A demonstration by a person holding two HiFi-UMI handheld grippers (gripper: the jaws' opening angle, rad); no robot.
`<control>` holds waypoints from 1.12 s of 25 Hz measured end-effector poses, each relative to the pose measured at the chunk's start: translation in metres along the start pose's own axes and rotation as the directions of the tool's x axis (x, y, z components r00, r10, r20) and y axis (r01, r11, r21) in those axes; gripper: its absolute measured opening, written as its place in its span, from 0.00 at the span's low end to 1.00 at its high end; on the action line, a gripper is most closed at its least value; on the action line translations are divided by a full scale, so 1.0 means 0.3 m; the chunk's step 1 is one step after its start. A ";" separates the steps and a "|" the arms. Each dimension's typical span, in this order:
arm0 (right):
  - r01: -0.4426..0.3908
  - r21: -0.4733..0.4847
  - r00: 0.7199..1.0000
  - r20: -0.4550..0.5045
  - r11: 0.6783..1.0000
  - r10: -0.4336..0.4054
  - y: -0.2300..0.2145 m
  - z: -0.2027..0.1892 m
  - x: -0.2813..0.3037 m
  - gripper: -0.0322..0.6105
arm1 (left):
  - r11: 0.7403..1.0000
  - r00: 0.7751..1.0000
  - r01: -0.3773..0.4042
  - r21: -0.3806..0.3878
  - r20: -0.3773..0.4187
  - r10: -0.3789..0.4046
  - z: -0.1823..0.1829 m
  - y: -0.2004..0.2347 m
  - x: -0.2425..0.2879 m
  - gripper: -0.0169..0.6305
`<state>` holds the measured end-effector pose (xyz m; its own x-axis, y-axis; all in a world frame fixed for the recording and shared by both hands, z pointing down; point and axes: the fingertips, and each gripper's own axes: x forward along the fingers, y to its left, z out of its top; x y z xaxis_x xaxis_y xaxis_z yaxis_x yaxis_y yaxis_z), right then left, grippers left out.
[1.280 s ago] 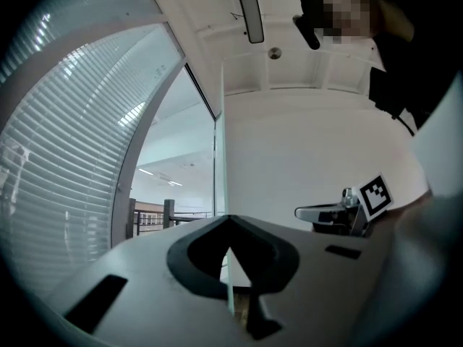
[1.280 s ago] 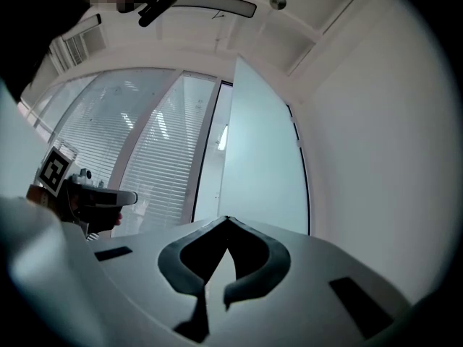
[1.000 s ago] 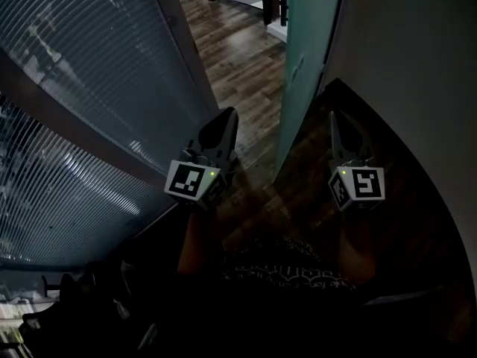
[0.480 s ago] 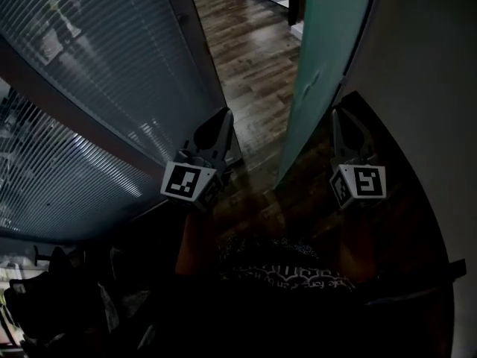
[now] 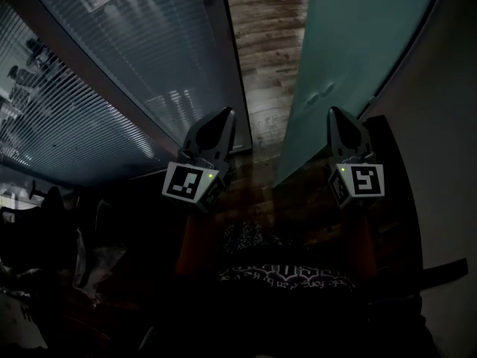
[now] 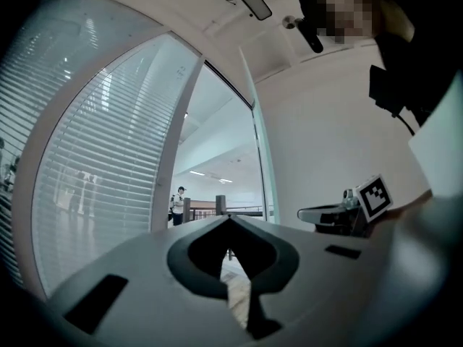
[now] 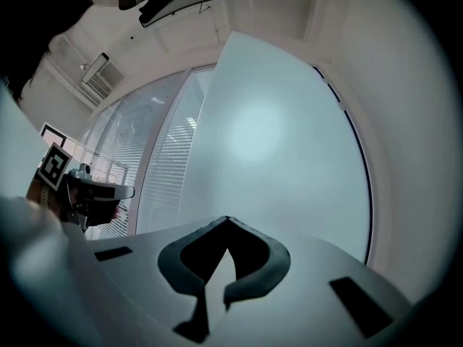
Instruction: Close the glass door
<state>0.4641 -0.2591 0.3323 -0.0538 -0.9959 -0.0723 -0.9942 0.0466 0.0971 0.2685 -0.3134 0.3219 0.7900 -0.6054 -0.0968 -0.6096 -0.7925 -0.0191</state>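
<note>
Two grippers sit side by side low in the head view, both pointing far toward a doorway. The left gripper (image 5: 223,118) aims at the gap between the blinds (image 5: 127,58) on the left and the door's free edge. Seen in its own view, this gripper (image 6: 228,220) has its jaws pressed together, with nothing between them. The right gripper (image 5: 335,115) is likewise closed and empty. Its tip lies over the lower part of the glass door (image 5: 358,51), and I cannot tell whether it touches the pane. In the right gripper view the frosted door (image 7: 289,136) fills most of the space ahead. The door stands open, right of the gap, beside a white wall (image 5: 447,170). Wood floor (image 5: 264,43) runs through the gap. Far beyond, a person (image 6: 177,204) stands near a railing (image 6: 219,208).
</note>
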 end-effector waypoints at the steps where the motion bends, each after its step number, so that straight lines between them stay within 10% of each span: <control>1: -0.016 0.000 1.000 -0.004 1.000 0.016 -0.004 -0.010 -0.001 0.05 | 1.000 1.000 -0.016 -0.001 -0.005 0.016 -0.008 -0.008 -0.006 0.03; 13: -0.248 0.024 0.962 -0.109 0.968 0.249 -0.008 -0.108 0.095 0.21 | 0.980 0.980 -0.199 0.002 -0.006 0.199 -0.003 -0.007 -0.102 0.03; 28: -0.257 0.043 0.950 -0.175 0.966 0.260 -0.028 -0.182 0.227 0.24 | 0.957 0.957 -0.287 0.049 -0.026 0.289 0.005 -0.019 -0.162 0.03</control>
<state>0.4741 -0.3316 0.3808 -0.2935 -0.9471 0.1299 -0.9501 0.3040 0.0695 0.2334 -0.2792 0.3250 0.5818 -0.8102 -0.0720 -0.8133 -0.5806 -0.0388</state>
